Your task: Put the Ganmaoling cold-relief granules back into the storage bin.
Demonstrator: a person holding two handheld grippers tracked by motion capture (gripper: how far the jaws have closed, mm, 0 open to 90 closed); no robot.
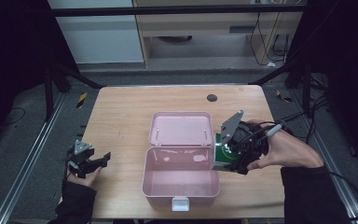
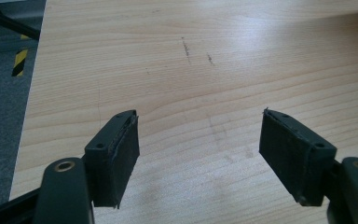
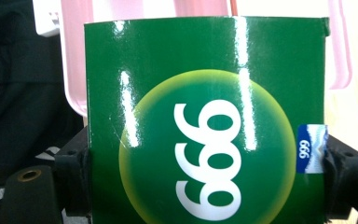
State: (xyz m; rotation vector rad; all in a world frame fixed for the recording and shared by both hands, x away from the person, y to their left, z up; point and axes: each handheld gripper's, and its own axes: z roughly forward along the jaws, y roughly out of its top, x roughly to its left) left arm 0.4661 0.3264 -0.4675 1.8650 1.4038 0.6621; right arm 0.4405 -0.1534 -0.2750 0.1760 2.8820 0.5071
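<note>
**Green box held at the edge of the open pink case**

The right hand (image 1: pixel 284 151) comes in from four o'clock, wrist bent inward, pointing the right gripper (image 1: pixel 235 151) toward nine o'clock. Its jaws are closed against both sides of a green box (image 3: pixel 205 121), which hangs at the right rim of the open pink case (image 1: pixel 181 179), tilted. The glossy front shows a yellow-green circle with white digits, "999" upside down; a small blue side tab (image 3: pixel 310 148) repeats "999".

The left hand (image 1: pixel 85 176) rests at eight o'clock on the wooden table (image 2: pixel 214 70). The left gripper (image 2: pixel 198 154) points toward two o'clock, jaws spread wide with nothing between them.
</note>
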